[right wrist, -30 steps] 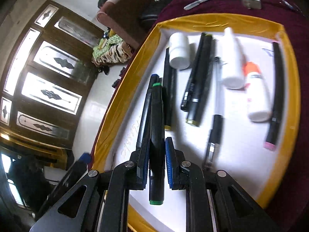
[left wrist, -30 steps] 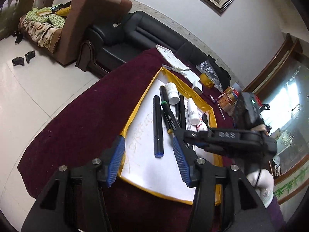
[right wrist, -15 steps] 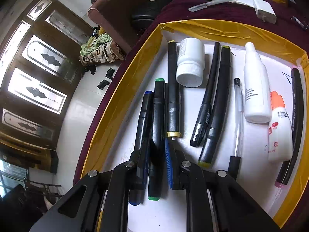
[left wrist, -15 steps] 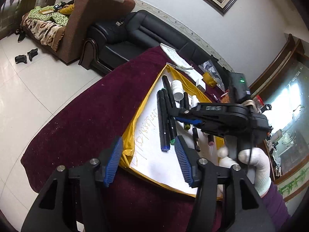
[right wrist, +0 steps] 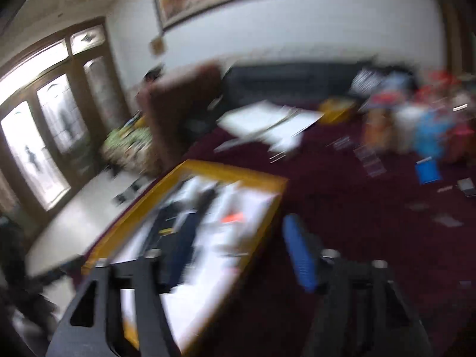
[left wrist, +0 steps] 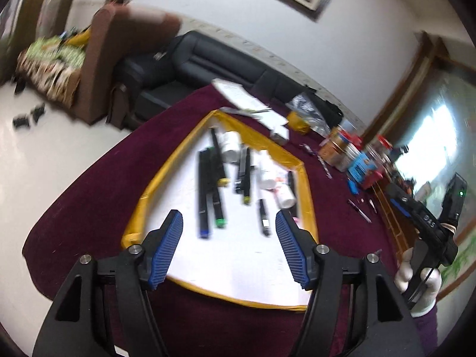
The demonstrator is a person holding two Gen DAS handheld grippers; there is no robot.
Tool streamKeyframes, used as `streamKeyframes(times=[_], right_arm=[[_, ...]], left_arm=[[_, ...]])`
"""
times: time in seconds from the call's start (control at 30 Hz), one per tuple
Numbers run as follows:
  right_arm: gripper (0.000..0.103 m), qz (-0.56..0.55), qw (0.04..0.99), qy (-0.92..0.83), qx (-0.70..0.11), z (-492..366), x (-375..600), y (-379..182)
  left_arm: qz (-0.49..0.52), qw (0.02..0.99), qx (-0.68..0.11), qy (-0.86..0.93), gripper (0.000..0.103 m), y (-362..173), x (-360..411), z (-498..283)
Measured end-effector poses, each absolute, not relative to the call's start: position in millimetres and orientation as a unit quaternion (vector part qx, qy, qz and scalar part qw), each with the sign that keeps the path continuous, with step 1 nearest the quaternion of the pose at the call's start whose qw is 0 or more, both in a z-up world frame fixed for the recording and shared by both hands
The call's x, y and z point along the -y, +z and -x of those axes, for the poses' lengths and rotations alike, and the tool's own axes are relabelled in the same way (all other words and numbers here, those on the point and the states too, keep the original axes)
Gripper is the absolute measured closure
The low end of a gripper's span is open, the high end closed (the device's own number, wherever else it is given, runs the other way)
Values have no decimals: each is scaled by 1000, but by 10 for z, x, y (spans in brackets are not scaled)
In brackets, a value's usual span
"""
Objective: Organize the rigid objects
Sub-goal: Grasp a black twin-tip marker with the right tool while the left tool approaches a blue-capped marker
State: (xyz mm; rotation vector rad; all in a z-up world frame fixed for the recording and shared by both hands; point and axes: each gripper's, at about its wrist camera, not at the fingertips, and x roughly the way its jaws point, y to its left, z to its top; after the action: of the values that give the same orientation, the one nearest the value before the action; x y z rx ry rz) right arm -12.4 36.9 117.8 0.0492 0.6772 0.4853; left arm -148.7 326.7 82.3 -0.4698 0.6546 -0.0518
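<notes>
Left wrist view: the left gripper (left wrist: 229, 247) hovers over the near end of the yellow-rimmed tray with a white floor (left wrist: 309, 205), its blue-padded fingers (left wrist: 168, 250) spread wide with nothing between them. The task's things lie in the tray toward 12 o'clock: a black marker with a blue cap (left wrist: 203, 193) touching a black marker with a green cap (left wrist: 215, 192), then a yellow-tipped black marker (left wrist: 218, 160), a white pill bottle (left wrist: 230, 145), more dark pens (left wrist: 244, 175) and white squeeze bottles (left wrist: 267, 169). At 3 o'clock the right gripper (left wrist: 422, 223) is held by a white-gloved hand, off the tray, above the maroon-cloth worktop (left wrist: 89, 208).

Right wrist view: heavy blur. The right gripper's fingers (right wrist: 299, 255) stand apart and look empty, over the tray's right rim.

Judging by the neat row, the next step is probably fetching one of the loose pens (left wrist: 360, 211) at 3 o'clock on the cloth. Doing it well means lowering square over the barrel and closing across its width, since thin pens roll. Jars and boxes (left wrist: 354, 157) crowd that side, and papers (left wrist: 247, 98) lie at 12 o'clock beyond the tray.
</notes>
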Motion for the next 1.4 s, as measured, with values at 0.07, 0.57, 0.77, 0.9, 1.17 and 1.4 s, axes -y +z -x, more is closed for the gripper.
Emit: streamKeyframes(times=[0.07, 0.57, 0.77, 0.9, 1.17, 1.4], right_arm=[[13, -27, 937, 193, -288, 260, 0, 1262], [32, -217, 878, 23, -426, 324, 2504, 387], [68, -201, 864, 17, -461, 210, 2440, 218], [69, -204, 851, 24, -484, 120, 2364, 79], [89, -131, 861, 37, -490, -175, 1863, 119], [90, -112, 854, 88, -500, -234, 1470, 62]], left_arm=[[213, 922, -320, -45, 39, 866, -3071, 1466], [83, 903, -383, -177, 39, 861, -1437, 1330], [65, 902, -392, -171, 39, 810, -1343, 1346], [74, 894, -407, -171, 39, 720, -1315, 1290], [66, 891, -412, -178, 39, 703, -1245, 1323], [62, 884, -423, -191, 39, 749, -1149, 1199]])
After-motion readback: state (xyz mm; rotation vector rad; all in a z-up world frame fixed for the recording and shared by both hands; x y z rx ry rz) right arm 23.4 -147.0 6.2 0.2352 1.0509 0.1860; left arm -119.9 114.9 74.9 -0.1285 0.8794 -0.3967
